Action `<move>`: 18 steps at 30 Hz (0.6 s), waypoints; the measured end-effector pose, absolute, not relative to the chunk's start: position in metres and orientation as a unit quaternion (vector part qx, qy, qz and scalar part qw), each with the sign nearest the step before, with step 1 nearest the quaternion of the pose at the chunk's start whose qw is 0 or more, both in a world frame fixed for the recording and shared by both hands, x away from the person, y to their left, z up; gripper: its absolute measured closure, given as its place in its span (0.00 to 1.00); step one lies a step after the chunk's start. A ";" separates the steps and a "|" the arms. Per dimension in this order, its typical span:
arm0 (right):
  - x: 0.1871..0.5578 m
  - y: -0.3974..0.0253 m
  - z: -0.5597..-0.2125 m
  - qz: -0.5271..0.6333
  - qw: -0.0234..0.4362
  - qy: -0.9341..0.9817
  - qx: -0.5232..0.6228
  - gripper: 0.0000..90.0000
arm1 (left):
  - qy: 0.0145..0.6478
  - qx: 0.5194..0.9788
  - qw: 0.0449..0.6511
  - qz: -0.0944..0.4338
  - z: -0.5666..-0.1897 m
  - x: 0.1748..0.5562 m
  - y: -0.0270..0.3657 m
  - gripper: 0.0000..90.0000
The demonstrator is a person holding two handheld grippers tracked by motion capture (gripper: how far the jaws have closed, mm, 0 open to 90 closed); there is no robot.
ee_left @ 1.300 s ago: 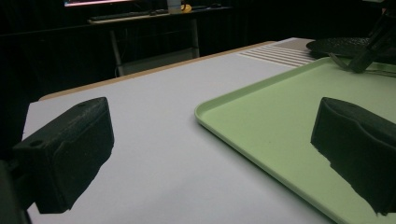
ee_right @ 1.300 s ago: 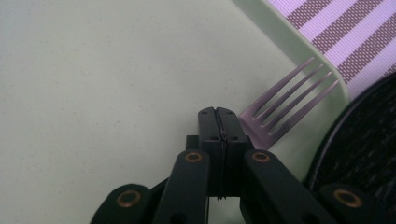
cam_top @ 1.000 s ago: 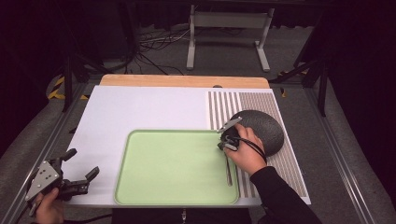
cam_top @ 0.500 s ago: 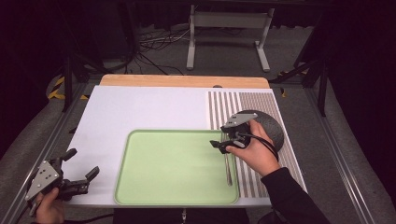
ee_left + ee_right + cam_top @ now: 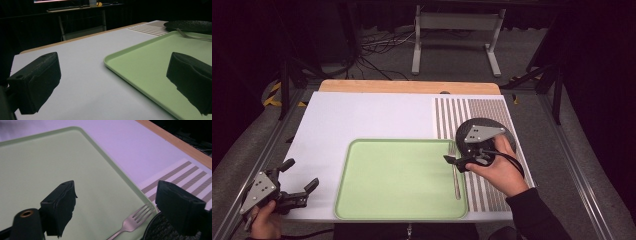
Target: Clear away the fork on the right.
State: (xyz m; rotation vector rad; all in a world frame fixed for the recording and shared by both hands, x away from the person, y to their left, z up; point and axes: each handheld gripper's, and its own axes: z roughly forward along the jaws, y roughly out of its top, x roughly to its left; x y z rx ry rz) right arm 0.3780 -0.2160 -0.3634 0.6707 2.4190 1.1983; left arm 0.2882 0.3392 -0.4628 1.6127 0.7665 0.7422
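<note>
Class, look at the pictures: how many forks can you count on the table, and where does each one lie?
1. The fork lies on the green tray along its right edge, tines pointing away from the person, beside the dark plate. The right gripper hovers open over it.

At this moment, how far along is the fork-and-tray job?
Done: the fork lies on the green tray by its right edge, tines toward the dark plate. In hand: the right gripper hovers open over the tines. Left: the plate sits off the tray on the striped mat; left gripper idles open.
</note>
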 end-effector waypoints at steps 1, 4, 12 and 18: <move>0.377 -0.219 -0.363 0.427 0.179 0.854 0.238 0.18 | 0.327 0.686 0.568 0.316 -0.463 0.288 0.339 0.00; 0.372 -0.229 -0.361 0.434 0.183 0.849 0.239 0.17 | 0.327 0.686 0.568 0.316 -0.463 0.288 0.340 0.00; 0.362 -0.254 -0.361 0.464 0.193 0.832 0.235 0.14 | 0.327 0.686 0.569 0.316 -0.463 0.288 0.339 0.00; 0.355 -0.272 -0.364 0.490 0.200 0.815 0.237 0.13 | 0.327 0.686 0.568 0.316 -0.463 0.288 0.339 0.00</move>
